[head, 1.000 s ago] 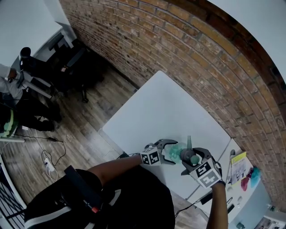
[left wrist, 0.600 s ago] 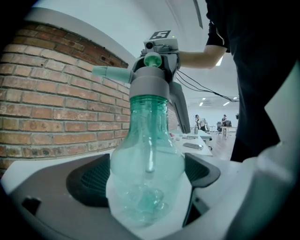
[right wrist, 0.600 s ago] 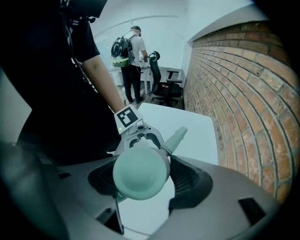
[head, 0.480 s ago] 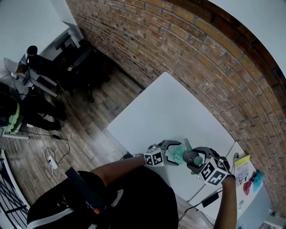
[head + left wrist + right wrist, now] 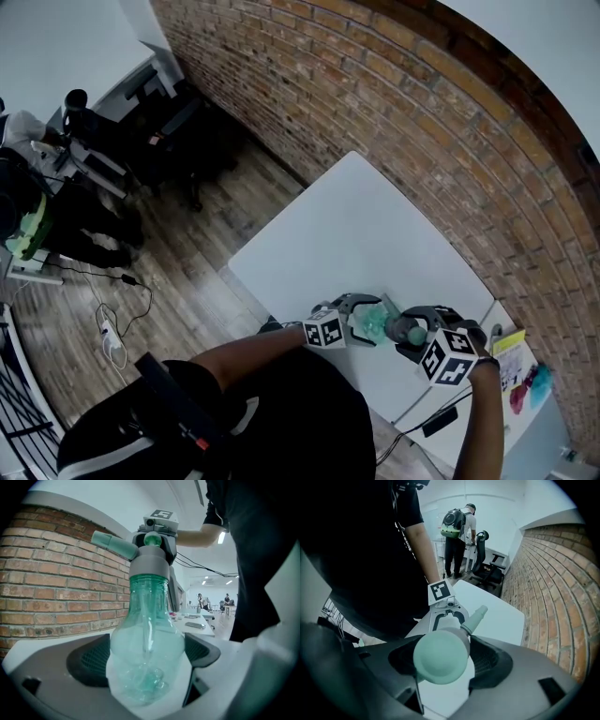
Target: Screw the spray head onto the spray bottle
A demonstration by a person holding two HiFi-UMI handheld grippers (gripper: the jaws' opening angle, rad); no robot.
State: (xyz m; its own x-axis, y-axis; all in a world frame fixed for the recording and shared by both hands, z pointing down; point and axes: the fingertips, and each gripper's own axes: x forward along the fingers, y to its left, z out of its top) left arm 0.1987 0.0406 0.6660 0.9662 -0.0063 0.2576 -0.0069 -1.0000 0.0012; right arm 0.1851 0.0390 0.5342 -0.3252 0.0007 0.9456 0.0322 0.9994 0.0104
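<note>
- Head view: soft, even light; the white table (image 5: 356, 234) is bright with only faint shadows, the floor (image 5: 178, 253) dimmer.
- Strong fisheye bend: the brick wall (image 5: 422, 112) curves, and detail softens toward the edges.
- Left gripper view: ceiling lights (image 5: 220, 537) glare in the background; the clear bottle (image 5: 147, 634) shows pale glints, its base soft near the lens; corners black.
- Right gripper view: the near spray head (image 5: 440, 656) is blurred, the shirt (image 5: 361, 550) nearly black, the rim dark.
</note>
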